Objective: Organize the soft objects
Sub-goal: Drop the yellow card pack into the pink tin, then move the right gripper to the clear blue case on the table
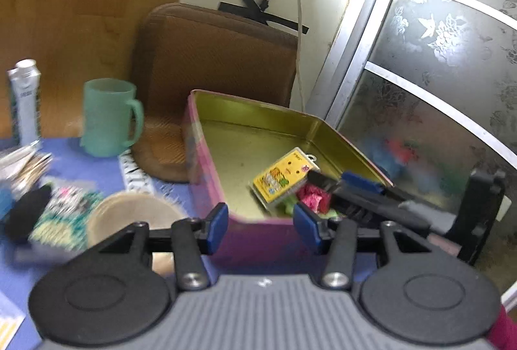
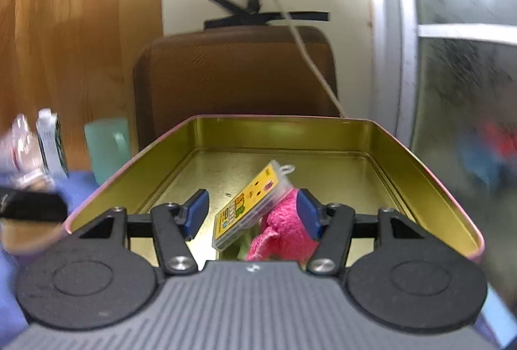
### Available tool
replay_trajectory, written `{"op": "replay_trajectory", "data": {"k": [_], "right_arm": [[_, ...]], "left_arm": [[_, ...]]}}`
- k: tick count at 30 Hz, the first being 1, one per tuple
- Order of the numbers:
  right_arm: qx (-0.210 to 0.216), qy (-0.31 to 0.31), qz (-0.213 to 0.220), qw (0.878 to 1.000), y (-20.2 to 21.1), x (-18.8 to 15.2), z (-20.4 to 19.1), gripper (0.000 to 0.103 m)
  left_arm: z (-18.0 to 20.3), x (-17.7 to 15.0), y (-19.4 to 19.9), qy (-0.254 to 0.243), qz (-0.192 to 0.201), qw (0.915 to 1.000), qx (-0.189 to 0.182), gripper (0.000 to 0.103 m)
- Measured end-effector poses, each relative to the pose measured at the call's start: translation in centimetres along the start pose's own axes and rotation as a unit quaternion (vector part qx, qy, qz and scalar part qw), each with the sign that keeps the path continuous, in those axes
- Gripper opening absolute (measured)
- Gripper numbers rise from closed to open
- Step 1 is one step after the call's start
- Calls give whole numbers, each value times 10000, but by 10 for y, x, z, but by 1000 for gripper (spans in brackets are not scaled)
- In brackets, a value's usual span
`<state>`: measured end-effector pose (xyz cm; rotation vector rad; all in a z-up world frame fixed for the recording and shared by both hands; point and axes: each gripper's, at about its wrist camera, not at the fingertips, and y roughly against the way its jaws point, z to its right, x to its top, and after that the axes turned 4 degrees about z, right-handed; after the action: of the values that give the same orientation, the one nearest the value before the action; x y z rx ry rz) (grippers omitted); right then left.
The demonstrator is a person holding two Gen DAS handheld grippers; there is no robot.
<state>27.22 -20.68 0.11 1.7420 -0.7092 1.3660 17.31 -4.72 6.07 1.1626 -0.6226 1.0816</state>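
A pink tin box (image 1: 206, 175) with a gold inside stands open on the blue table; it also shows in the right wrist view (image 2: 429, 185). Inside lie a pink soft toy (image 2: 284, 233) with some green under it, and a yellow plastic card case (image 2: 248, 204) leaning on the toy. In the left wrist view the toy (image 1: 311, 198) and the case (image 1: 281, 180) sit near the box's front right. My left gripper (image 1: 260, 227) is open and empty just in front of the box. My right gripper (image 2: 252, 214) is open over the box, above the toy and case; it shows in the left wrist view (image 1: 339, 182) too.
A green mug (image 1: 108, 120), a white tube (image 1: 26, 101), a round beige bowl (image 1: 129, 217), a black object (image 1: 26, 214) and patterned packets (image 1: 64, 214) lie left of the box. A brown chair back (image 1: 219, 59) stands behind. A glass door (image 1: 436, 75) is to the right.
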Motion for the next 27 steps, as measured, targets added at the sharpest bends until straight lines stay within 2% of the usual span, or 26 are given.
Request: {"op": "replay_trajectory", "data": {"k": [5,8,11,15,17,20,24,27], "right_arm": [[132,-267,482,9984,36,-7,-12,62],[320,-365,616,9969,51,-10,-32,62],[645,-436,511,9956,60,-18,-53,62],[1146,-407,208,9924,68,-30,-84,62],[1337,-302,77,9905,67,-32,-99,62],[1516,-113,-30,9884,70,-37,-120,62],[1601,34,-98,9870,71,-42,-135,62],[1566,96,-155,9875,71,-46,-139,63]], "left_arm": [[-27,-24,44,39,151,9994,305,50],[-50,-39,70,69,277,9975,640,54],[-75,-50,89,209,289,9947,959,56],[-109,-64,111,346,296,9863,1586,57],[-122,-69,119,403,311,9832,1753,57],[-137,-77,126,526,344,9805,1864,57],[-144,-82,129,616,390,9816,1767,57],[-141,-84,129,519,449,9829,1709,63]]}}
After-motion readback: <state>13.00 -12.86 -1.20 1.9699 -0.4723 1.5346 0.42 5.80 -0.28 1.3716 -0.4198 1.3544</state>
